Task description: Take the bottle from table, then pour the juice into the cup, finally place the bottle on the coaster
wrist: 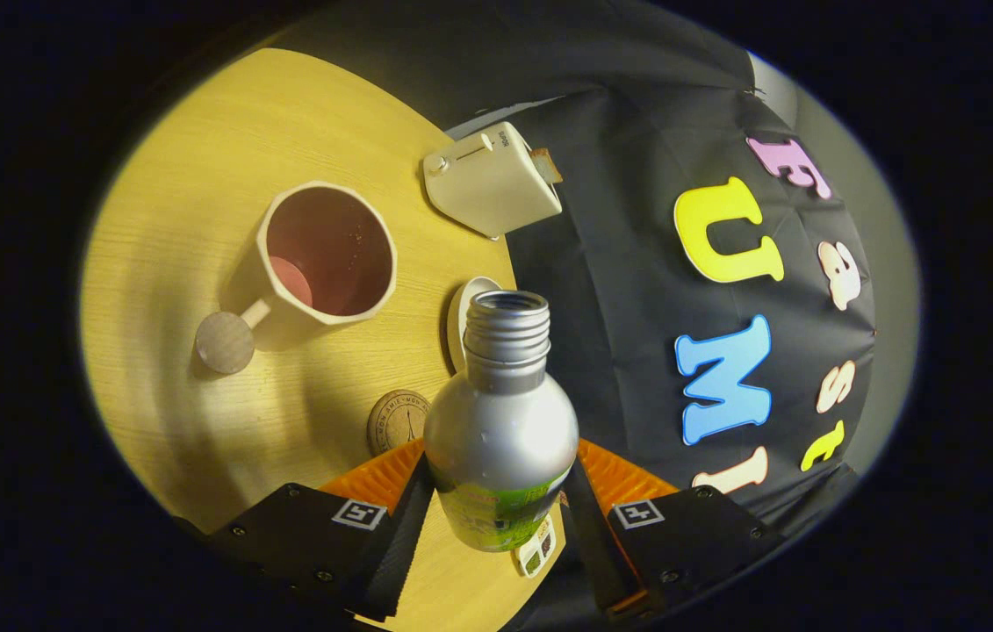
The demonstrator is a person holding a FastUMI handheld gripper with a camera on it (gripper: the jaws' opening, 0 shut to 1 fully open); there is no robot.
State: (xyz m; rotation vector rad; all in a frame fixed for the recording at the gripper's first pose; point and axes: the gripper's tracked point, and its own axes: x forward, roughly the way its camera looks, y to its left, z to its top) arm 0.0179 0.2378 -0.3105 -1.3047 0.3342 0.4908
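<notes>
1. The gripper [500, 505] sits at the bottom centre of the frame, its jaws clamped on a bottle [501, 430], one on each side of the lower body.
2. The bottle is silver with a green label low down and an open, threaded neck with no cap. It is held above the tabletop [197, 175], its mouth pointing toward the upper part of the frame.
3. The wooden tabletop fills the left half of the frame.
4. A cream cup [327, 254] with a dark pink inside stands at centre left, its handle ending in a round knob at its lower left.
5. A round coaster [397, 420] lies just left of the bottle, near the left jaw.
6. A white dish [462, 316] shows partly behind the bottle neck.
7. A white toaster [492, 180] stands at upper centre, at the tabletop's edge.
</notes>
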